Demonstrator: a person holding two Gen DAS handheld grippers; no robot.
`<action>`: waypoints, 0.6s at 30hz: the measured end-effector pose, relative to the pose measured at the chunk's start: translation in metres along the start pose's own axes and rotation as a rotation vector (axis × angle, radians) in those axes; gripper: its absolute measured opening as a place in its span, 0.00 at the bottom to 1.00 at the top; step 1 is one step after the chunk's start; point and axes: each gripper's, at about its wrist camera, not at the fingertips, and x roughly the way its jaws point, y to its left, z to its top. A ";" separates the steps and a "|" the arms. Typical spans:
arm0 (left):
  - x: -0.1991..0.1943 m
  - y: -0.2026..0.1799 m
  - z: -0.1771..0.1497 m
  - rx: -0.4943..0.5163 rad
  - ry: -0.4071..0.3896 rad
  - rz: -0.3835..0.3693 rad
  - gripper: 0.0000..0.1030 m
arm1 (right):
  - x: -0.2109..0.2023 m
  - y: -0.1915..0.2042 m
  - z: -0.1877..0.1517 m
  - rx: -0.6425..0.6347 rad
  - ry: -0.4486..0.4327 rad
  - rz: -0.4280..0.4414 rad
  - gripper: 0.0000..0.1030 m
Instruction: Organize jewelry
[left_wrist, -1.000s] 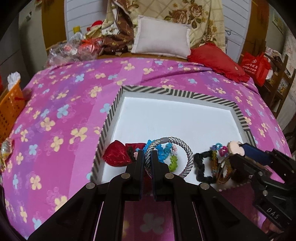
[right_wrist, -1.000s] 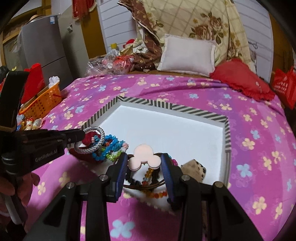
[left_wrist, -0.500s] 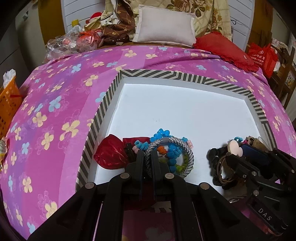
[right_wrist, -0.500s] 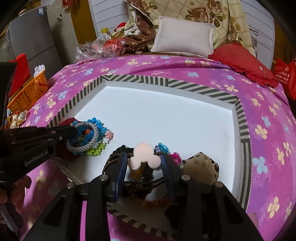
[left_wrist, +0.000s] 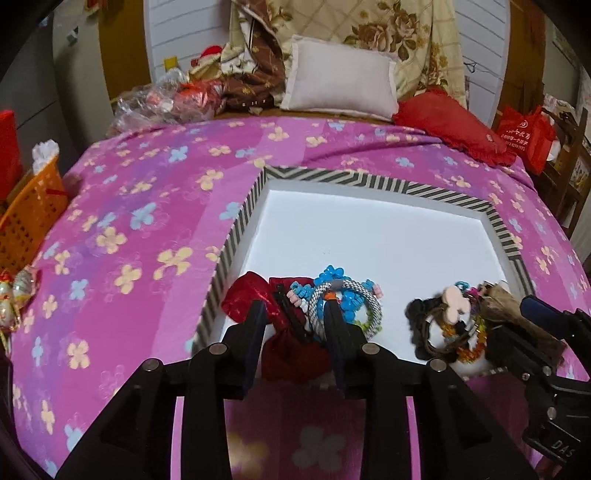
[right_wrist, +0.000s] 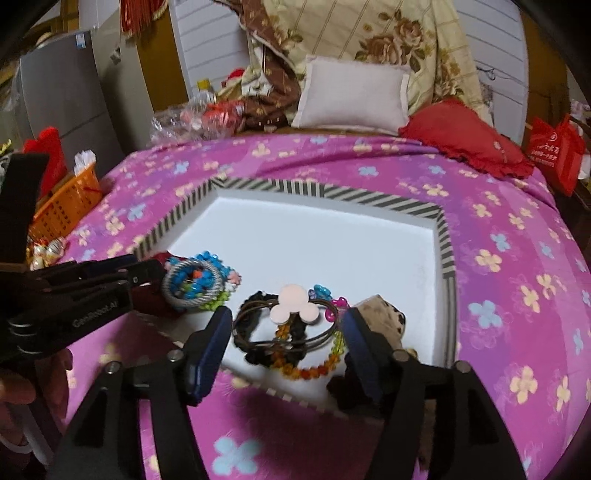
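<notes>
Both claws have just been opening: the left claw (left_wrist: 293, 315) has released the braided bracelet (left_wrist: 345, 304), the right claw (right_wrist: 286, 328) the pink clip (right_wrist: 293, 304), both lying in the tray (left_wrist: 373, 242); an open finger could snag a loop while pulling away

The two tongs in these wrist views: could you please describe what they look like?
Both are black plastic linkage frames with round silver pivot pins. The left tongs carry dark navy finger pads; white "GenRobot.AI" lettering runs along their side in the right wrist view. The right tongs have blue pads, and "DAS" is embossed on their body.
</notes>
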 end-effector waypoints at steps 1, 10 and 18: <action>-0.006 0.000 -0.002 0.001 -0.009 -0.001 0.21 | -0.007 0.002 -0.003 0.000 -0.009 -0.007 0.68; -0.067 0.000 -0.031 -0.001 -0.085 0.023 0.21 | -0.056 0.009 -0.032 0.057 -0.069 -0.040 0.80; -0.106 0.003 -0.053 -0.013 -0.105 0.037 0.21 | -0.083 0.016 -0.054 0.077 -0.075 -0.050 0.82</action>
